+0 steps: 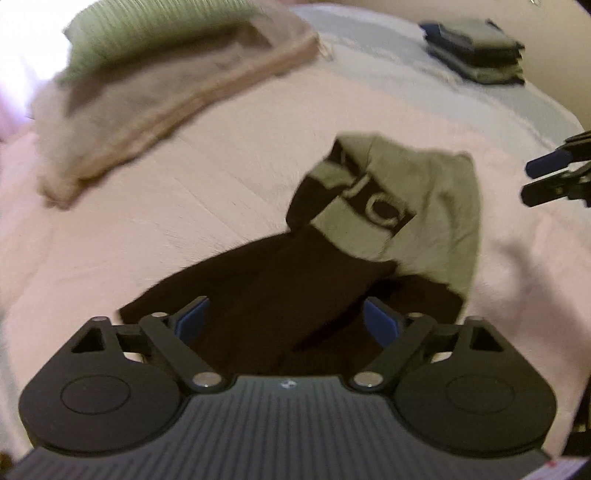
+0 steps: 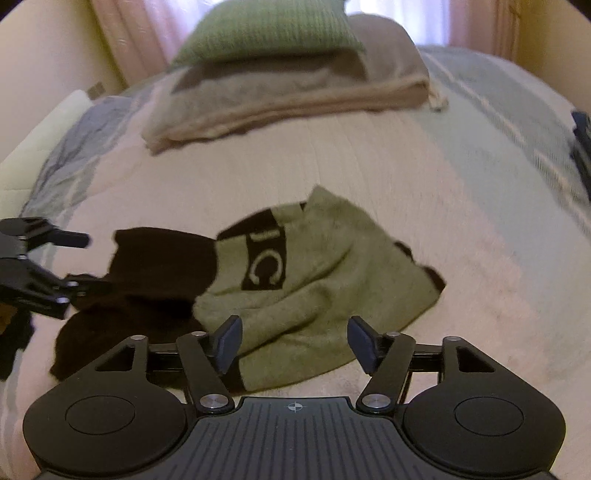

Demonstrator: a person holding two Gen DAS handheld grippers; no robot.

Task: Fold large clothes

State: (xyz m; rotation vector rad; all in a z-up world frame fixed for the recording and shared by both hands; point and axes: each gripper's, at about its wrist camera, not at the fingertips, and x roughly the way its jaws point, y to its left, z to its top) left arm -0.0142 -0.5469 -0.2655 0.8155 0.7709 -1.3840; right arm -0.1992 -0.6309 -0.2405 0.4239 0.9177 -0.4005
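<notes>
bed: pale pink quilted bedspread (image 1: 184,206) with a light blue striped part further back, curtains behind, everything a bit blurry

left wrist, background: tan folded blanket (image 1: 147,110) with a green pillow (image 1: 147,33) on top, and a stack of folded clothes (image 1: 476,48) off in the far corner, well apart from the work area

left wrist, garment: the green-and-black garment (image 1: 406,206) lies crumpled mid-bed, black part nearest this camera, green part with a lettered black band beyond it

left wrist, gripper: left gripper (image 1: 286,321) has its blue pads spread wide over the black cloth, pinching nothing; can't tell if it touches the fabric

right wrist, garment: same garment (image 2: 314,288), green half bunched with wrinkles, black half trailing toward the other tool

right wrist, gripper: right gripper (image 2: 295,345) also spread apart, empty, hovering at the near green hem

how I'd do it: looks like early days, it's not flat yet. I'd grab an edge or corner each side, not a mid-cloth wad, pull apart to flatten, then fold.
</notes>
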